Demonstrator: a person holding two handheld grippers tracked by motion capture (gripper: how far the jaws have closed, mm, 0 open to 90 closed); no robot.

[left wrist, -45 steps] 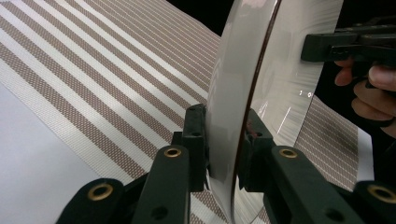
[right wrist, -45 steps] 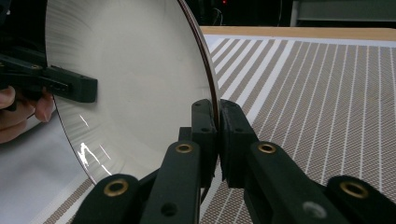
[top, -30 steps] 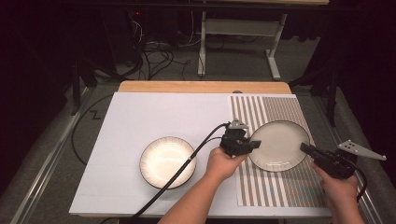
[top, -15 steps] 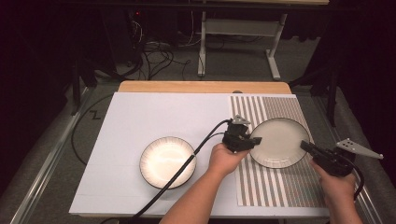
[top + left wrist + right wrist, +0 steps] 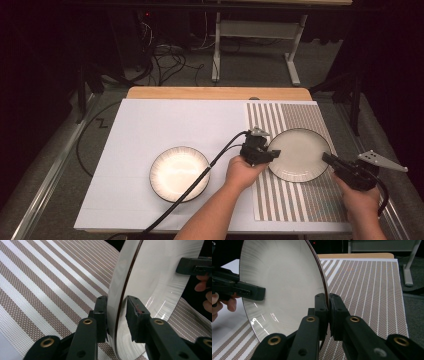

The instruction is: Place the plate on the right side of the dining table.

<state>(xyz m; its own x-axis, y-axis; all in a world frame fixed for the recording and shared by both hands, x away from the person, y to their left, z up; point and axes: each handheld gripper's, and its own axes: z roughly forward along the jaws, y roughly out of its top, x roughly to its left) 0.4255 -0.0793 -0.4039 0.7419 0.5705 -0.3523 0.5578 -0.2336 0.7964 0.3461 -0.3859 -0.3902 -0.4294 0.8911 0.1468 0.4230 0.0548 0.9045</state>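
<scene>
We work at a white-covered table in a dark room, with a striped placemat laid over its right part and cables on the floor beyond. On that placemat sits the plate we are handling, while a second plate rests well apart on the white cover to the left.

Our left gripper meets the plate's left rim and our right gripper its right rim. We judge this to be the two-handed grasp before a lift: the next move calls for the left jaws to close fully, then for both hands to rise together and level so the plate does not tip or slip.

From above, we cannot tell how firmly either tool holds. The right gripper view settles one side: those jaws are clenched on the plate's dark rim. The left gripper view shows its jaws straddling the rim of the plate, with a gap on the inner side, so not yet pinching; it also shows the other gripper's jaw on the far rim.
</scene>
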